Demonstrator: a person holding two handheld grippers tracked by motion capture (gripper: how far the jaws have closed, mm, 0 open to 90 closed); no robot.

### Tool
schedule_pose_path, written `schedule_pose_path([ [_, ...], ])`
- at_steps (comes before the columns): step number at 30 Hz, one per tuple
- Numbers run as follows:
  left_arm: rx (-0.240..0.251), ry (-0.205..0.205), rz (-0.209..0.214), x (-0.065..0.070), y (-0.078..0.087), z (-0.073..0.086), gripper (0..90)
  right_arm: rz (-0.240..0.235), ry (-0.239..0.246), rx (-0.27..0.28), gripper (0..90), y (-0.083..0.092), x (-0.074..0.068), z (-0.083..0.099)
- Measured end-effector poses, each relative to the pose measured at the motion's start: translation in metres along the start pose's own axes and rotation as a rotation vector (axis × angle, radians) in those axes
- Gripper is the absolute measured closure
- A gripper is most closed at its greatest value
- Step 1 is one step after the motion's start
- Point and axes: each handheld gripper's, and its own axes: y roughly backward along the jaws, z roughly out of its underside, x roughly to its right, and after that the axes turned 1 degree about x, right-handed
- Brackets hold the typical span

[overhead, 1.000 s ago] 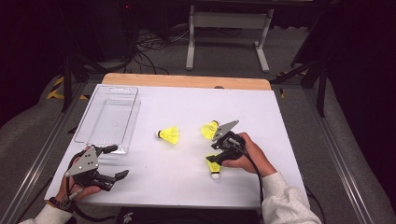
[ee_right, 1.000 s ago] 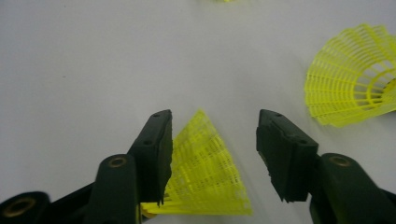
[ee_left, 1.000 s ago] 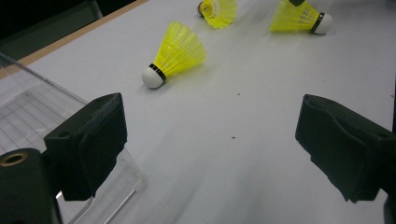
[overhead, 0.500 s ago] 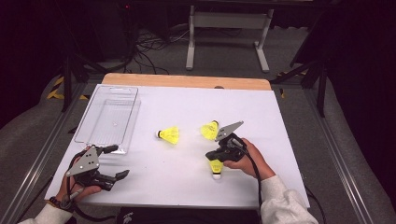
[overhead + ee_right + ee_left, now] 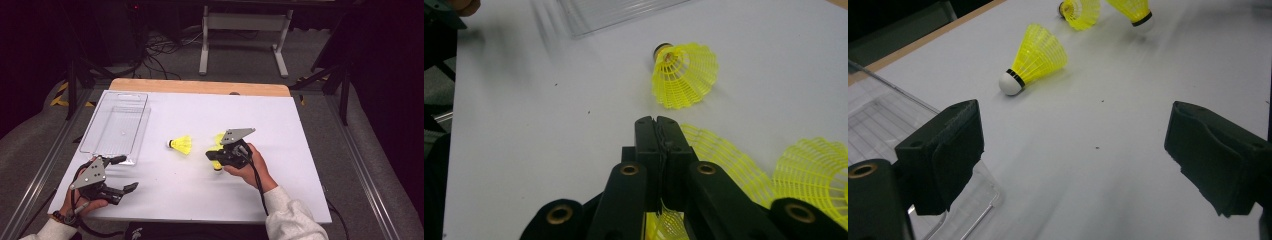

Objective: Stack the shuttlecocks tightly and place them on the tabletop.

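Observation:
Three yellow shuttlecocks are on the white table top (image 5: pixel 280 190). One lies on its side mid-table (image 5: pixel 181 145) (image 5: pixel 1038 57) (image 5: pixel 684 75). My right gripper (image 5: pixel 210 155) (image 5: pixel 659 125) is shut on the mesh skirt of a second shuttlecock (image 5: pixel 216 165) (image 5: pixel 724 160), whose cork points toward the person. The third shuttlecock (image 5: pixel 219 138) (image 5: pixel 814 170) lies just behind that gripper. My left gripper (image 5: pixel 123 174) (image 5: pixel 1073 150) rests at the front left with its jaws wide apart and nothing between them.
A clear plastic tray (image 5: pixel 117 120) (image 5: pixel 878 120) (image 5: pixel 614 12) stands at the left of the table, just beyond my left gripper. A wooden strip (image 5: pixel 200 86) borders the far edge. Cables and a metal stand are on the floor behind.
My right gripper closed on the front shuttlecock's skirt and shifted it left and slightly away from the person. The left gripper stayed put.

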Motion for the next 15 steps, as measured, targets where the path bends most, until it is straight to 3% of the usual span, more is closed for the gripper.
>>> schedule_pose_path([
  [7, 0.0, -0.007, 0.001, 0.0, 0.001, 0.0, 9.8, 0.013, -0.017, 0.031, 87.6, -0.004, 0.0, 0.006],
  [13, 0.005, -0.005, -0.003, 0.0, 0.001, 0.0, 9.8, 0.021, -0.054, 0.035, 82.5, 0.008, 0.004, 0.021],
  [15, 0.007, -0.004, -0.004, 0.0, 0.001, -0.001, 9.7, 0.044, -0.061, 0.028, 79.9, 0.013, 0.005, 0.026],
])
